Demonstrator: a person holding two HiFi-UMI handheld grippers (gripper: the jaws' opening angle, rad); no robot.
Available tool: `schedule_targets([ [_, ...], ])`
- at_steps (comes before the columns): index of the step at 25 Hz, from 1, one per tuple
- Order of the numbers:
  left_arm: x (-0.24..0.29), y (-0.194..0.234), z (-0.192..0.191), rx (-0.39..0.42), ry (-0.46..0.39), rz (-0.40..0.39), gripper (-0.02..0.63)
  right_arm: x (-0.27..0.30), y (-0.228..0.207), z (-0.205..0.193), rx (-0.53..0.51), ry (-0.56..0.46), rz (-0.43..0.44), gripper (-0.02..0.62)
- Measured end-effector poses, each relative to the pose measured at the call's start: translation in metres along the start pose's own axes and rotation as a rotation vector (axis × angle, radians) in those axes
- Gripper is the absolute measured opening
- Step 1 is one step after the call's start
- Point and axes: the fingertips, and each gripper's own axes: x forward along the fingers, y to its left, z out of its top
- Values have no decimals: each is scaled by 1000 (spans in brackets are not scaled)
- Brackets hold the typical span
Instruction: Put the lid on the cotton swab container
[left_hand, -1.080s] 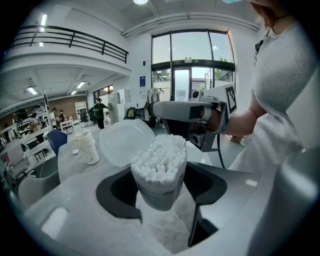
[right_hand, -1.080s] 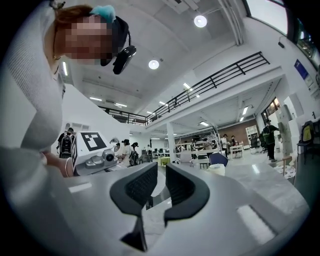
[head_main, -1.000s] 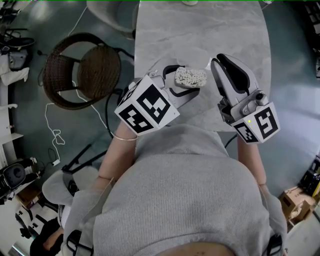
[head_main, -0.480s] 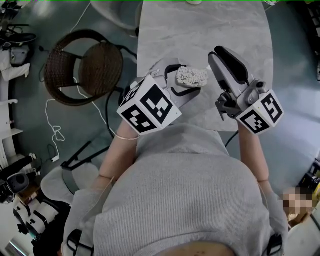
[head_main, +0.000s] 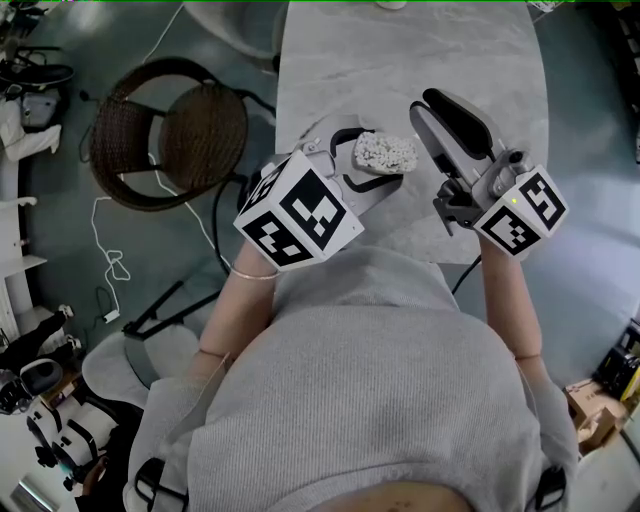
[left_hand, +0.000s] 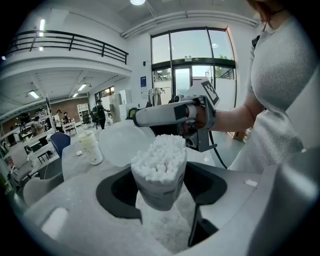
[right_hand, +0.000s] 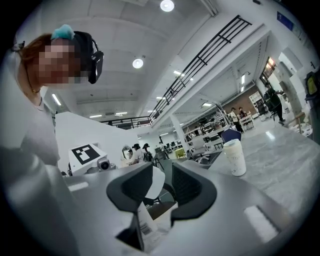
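My left gripper (head_main: 368, 160) is shut on the cotton swab container (head_main: 383, 153), a clear tapered cup packed with white swabs (left_hand: 159, 162), and holds it upright over the near end of the table. My right gripper (head_main: 425, 103) lies level just right of it, pointing away from me. The round translucent lid (left_hand: 122, 142) stands on edge at its tips, beside the container's top and apart from it. In the right gripper view the lid (right_hand: 154, 182) leans on the left jaw with a dark gap to the other; these jaws have just been opening.
The grey marble table (head_main: 400, 50) runs away from me. A paper cup (right_hand: 235, 157) stands further along it. A wicker chair (head_main: 170, 135) sits left of the table, with cables on the floor beside it.
The right gripper has rolled, so its marker cube shows a different face, and its tips have edged a little left toward the container. The left gripper and container have stayed put.
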Motion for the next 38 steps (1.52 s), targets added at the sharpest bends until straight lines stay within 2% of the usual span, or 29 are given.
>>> schedule_targets([
  [17, 4, 1, 0, 10, 4, -17, 272, 2, -1, -4, 2, 3, 2, 72],
  [38, 8, 12, 1, -14, -3, -14, 270, 0, 12, 7, -138, -24, 96, 75],
])
